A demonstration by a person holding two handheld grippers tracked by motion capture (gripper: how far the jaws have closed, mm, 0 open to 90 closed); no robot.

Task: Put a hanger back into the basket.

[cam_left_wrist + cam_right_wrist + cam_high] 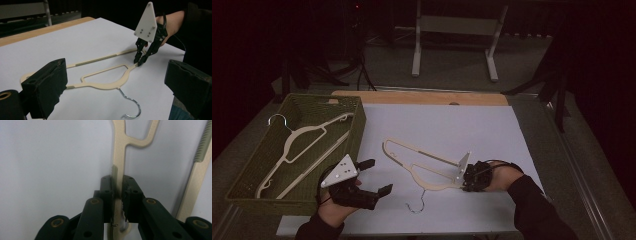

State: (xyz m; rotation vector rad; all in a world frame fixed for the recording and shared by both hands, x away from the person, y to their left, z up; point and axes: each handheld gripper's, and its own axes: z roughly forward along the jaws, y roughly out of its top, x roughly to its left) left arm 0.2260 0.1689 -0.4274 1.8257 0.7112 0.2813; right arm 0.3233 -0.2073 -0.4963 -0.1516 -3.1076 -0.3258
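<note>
Clamping your right claw [463,184] on the cream plastic clothes hanger [422,165], you have its jaws pressed on the thin shoulder bar close to one end, as the right gripper view shows: both pads [128,195] squeeze the bar from either side. That hanger [105,82] lies flat on the white sheet [452,130] that covers the desk [422,96], with its wire hook [417,204] pointing toward your side of the sheet.

Your left claw [379,176] hovers just left of the hanger with its jaws spread wide and nothing between them; in the left gripper view its two black pads [46,83] frame the hanger and the right claw [139,62] beyond it.

Around the hanger the sheet is bare on the far side and to the right, so there is open room that way. The sheet's near edge runs just past the wire hook, and its right edge is close behind your right hand [502,175].

Left of the hanger stands the green woven rectangular basket [257,165], its near wall touching or nearly touching your left hand [339,202]. A second cream hanger [304,150] lies inside it, its hook toward the far corner. The basket wall is the one thing standing between the two hangers.

No writing can be read on anything.
</note>
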